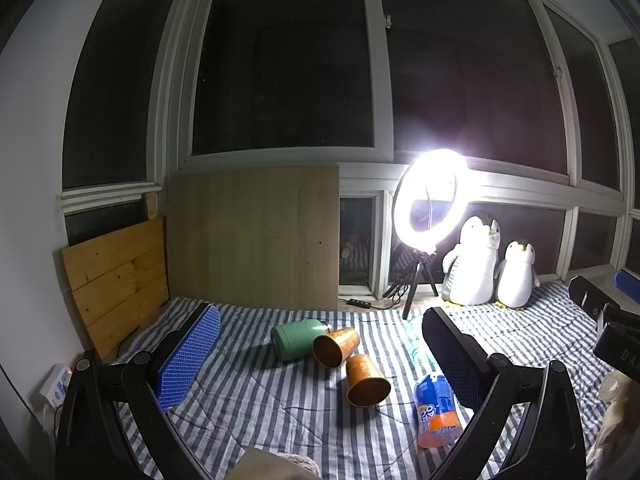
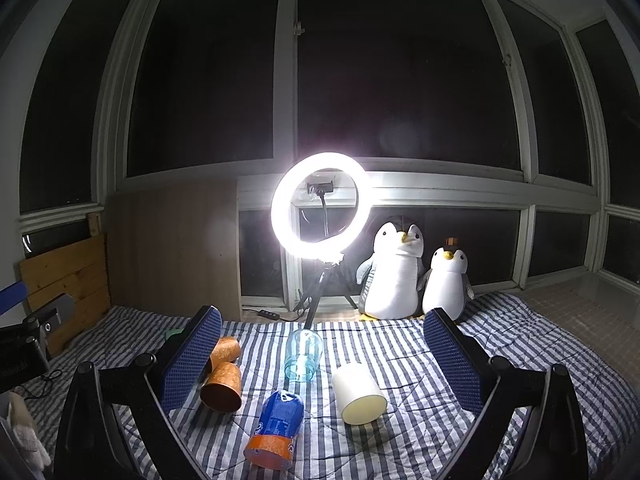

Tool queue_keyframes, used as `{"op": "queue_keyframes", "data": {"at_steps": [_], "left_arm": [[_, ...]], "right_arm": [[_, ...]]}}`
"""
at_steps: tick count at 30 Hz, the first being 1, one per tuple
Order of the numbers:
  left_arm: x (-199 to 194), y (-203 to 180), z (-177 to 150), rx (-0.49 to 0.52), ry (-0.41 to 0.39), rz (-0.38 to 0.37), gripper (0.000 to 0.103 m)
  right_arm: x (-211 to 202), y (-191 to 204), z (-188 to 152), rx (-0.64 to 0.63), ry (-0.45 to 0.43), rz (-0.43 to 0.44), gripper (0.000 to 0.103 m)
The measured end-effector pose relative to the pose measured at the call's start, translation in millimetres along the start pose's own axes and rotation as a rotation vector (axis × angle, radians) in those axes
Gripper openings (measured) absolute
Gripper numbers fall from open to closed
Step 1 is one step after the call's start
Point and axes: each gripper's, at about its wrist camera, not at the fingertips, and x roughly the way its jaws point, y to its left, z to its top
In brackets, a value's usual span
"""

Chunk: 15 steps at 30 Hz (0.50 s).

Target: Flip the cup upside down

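Both grippers spread wide, nothing held, above a striped bedspread (image 2: 400, 360) strewn with toppled cups.

Left gripper (image 1: 320, 356): two copper cups (image 1: 367, 380) on their sides between its fingers, one green cup (image 1: 294, 338) behind. Right gripper (image 2: 322, 360): one cream cup (image 2: 358, 394), one clear blue jar (image 2: 303, 354), one blue-orange can (image 2: 276, 428), all lying down; green cup mostly hidden behind left finger. Two plush penguins (image 2: 394, 276), one ring light (image 2: 320, 204).
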Motion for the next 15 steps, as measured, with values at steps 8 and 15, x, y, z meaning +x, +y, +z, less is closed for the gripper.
{"op": "queue_keyframes", "data": {"at_steps": [8,15], "left_arm": [[-2.0,-0.2,0.7,-0.002,-0.001,0.000,0.103],[-1.4,-0.1,2.1,-0.005,-0.007,0.002,0.102]], "right_arm": [[-3.1,-0.4,0.0,-0.005,-0.013,-0.007,0.100],[-5.6,0.3,-0.8,-0.004,-0.023,-0.011,0.100]]}}
